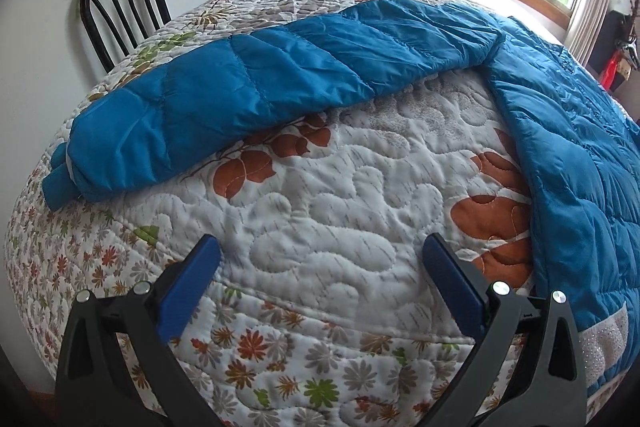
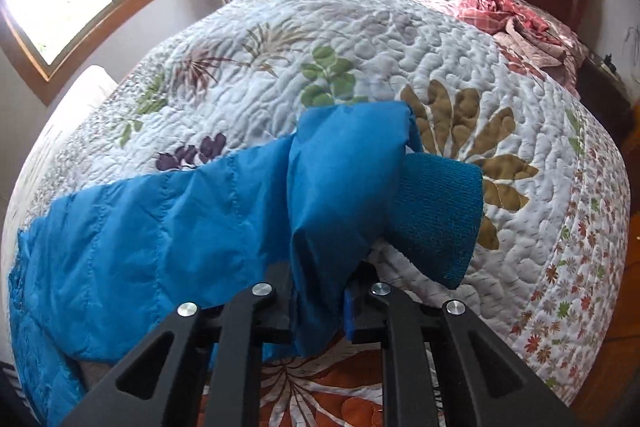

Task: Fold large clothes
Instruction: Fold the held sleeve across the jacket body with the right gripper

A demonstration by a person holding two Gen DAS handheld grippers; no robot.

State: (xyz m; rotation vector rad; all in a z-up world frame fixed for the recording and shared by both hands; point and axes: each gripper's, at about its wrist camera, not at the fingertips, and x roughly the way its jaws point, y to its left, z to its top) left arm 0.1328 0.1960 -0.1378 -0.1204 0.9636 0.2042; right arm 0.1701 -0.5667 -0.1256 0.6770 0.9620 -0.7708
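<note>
Right gripper (image 2: 320, 311) pinches jacket sleeve (image 2: 340, 187); left gripper (image 1: 320, 267) fingers spread over bed (image 1: 320, 187). Carry sleeve flat across the body.

My left gripper (image 1: 322, 259), black frame with blue pads: jaws spread wide, nothing between them, pointing steeply down, hovering. My right gripper (image 2: 320, 301), same black frame and blue pads: jaws clamped tight on bunched end of puffy blue quilted jacket sleeve (image 2: 336, 187), also pitched steeply down.
</note>
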